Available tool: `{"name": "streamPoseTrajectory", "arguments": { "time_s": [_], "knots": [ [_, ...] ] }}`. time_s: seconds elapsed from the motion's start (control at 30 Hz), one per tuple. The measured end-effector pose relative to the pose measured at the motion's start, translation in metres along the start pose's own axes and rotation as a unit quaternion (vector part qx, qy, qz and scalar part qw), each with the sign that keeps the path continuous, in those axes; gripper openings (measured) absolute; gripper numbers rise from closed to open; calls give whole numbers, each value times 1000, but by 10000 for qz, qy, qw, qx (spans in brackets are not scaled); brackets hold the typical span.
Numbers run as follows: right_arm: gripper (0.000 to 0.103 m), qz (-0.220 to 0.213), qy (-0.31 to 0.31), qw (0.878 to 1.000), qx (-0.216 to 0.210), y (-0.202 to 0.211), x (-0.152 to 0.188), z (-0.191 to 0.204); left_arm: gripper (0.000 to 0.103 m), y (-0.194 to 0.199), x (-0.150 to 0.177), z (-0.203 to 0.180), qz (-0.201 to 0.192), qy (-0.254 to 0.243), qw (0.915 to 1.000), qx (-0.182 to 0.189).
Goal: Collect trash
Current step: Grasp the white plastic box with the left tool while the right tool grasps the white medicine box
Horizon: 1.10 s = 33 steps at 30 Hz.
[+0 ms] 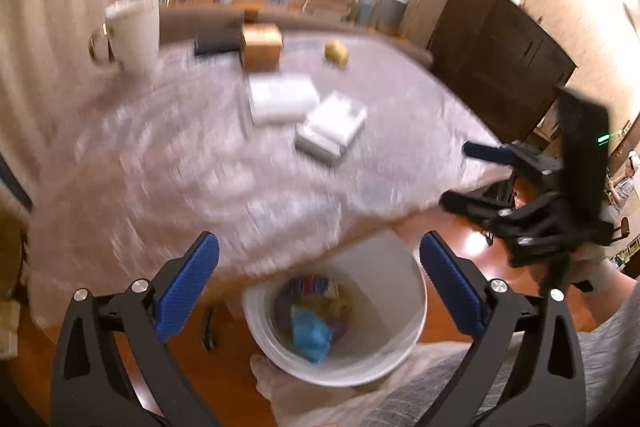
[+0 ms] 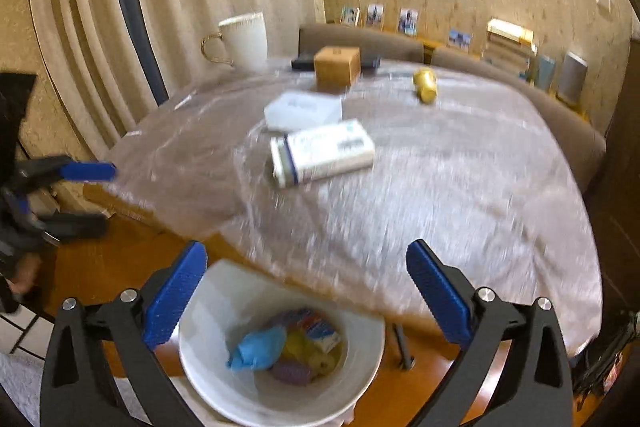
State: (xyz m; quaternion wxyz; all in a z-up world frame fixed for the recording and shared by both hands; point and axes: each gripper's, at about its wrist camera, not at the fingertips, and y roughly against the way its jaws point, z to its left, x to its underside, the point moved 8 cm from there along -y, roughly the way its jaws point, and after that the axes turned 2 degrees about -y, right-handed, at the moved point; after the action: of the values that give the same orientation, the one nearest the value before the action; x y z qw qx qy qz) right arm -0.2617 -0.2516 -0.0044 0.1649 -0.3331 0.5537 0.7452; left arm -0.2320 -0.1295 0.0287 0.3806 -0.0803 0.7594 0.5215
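Left gripper [image 1: 320,277] jaws spread wide, nothing between the pads; right gripper [image 2: 306,289] same — fully spread, empty. Both hang over the white bin [image 2: 362,379], which stands on the wood floor just below the table edge. Trash already inside the bin: a crumpled blue piece [image 2: 256,349], yellow bits, something purple, a small printed carton; details blurred. Table [image 2: 440,187] is covered with a clear plastic sheet; on it sit a white box with blue print [image 2: 324,153], a flat white box [image 2: 304,111] just behind it, a brown cube box [image 2: 336,67], a small yellow item [image 2: 425,85] and a white mug [image 2: 244,39] at the far left corner. From the left camera the right gripper [image 1: 480,175] shows at right, beside the table edge — also spread.
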Motion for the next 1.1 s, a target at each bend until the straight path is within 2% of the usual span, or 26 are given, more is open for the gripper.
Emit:
{"name": "streamPoseTrajectory", "arguments": {
  "time_s": [0.07,0.17,0.23,0.3,0.4,0.47,0.6,0.87,1.1],
  "knots": [
    [99,-38,68,10000,23,-8,-14,-4,101,4,-22,15,-272,-94,9992,-266],
    [99,6,132,9999,-57,-31,-33,-5,101,0,-44,31,-400,-38,9979,-512],
    [99,136,139,9997,-160,-46,-37,-7,101,-19,-62,43,-384,99,9983,-421],
    [99,261,214,9989,-329,-62,-43,-5,101,-35,-73,50,-293,250,9991,-174],
    [99,412,442,9976,-335,-81,-46,-2,101,-63,-87,55,-88,450,9989,47],
    [99,497,550,9968,-310,-90,-46,-1,101,-81,-97,53,21,441,9990,58],
    [99,630,625,9952,-414,-101,-42,2,101,-110,-104,42,286,277,9992,66],
    [99,694,803,9932,-477,-117,-47,7,101,-161,-107,37,745,321,9966,121],
    [99,726,950,9913,-556,-122,-50,9,101,-181,-104,38,957,74,9952,-170]
  ]
}}
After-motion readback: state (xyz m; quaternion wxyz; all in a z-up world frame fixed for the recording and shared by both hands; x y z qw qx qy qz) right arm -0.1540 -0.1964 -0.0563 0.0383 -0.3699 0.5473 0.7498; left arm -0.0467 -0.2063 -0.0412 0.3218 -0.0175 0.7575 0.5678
